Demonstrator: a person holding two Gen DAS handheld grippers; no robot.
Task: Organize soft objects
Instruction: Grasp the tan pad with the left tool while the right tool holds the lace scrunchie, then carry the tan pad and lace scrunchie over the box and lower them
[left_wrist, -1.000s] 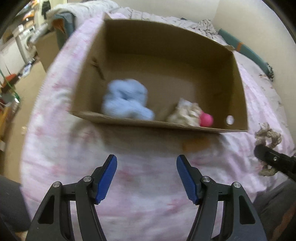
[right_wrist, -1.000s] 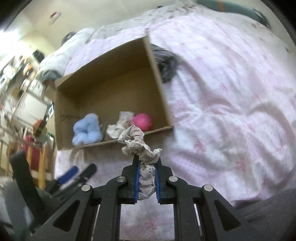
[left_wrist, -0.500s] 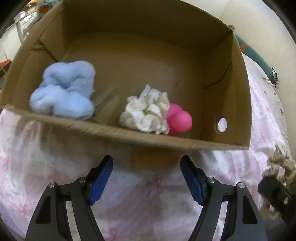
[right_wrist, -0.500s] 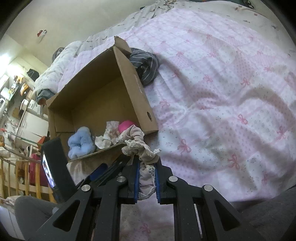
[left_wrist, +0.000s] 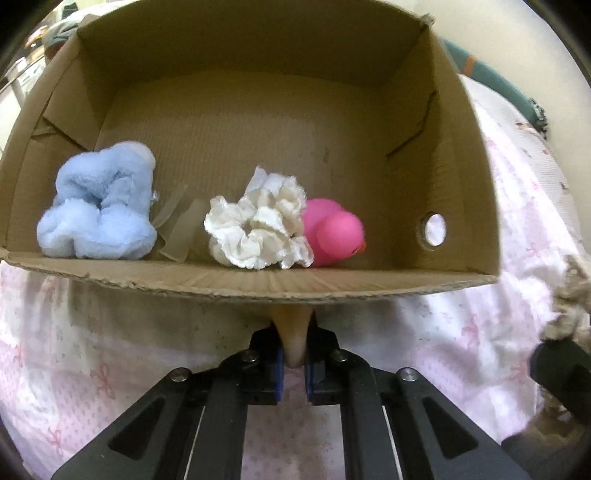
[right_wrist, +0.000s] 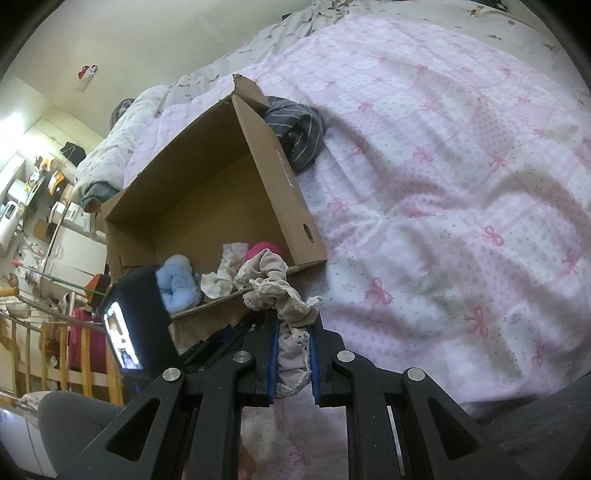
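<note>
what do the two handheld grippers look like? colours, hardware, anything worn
Both match: left gripper and right gripper have black plastic frames with triangular cutouts, silver round bolt heads at the pivots, and blue pads lining the fingers. A black device with a lit screen sits on the left unit. No cables visible. The person wears dark grey trousers.
</note>
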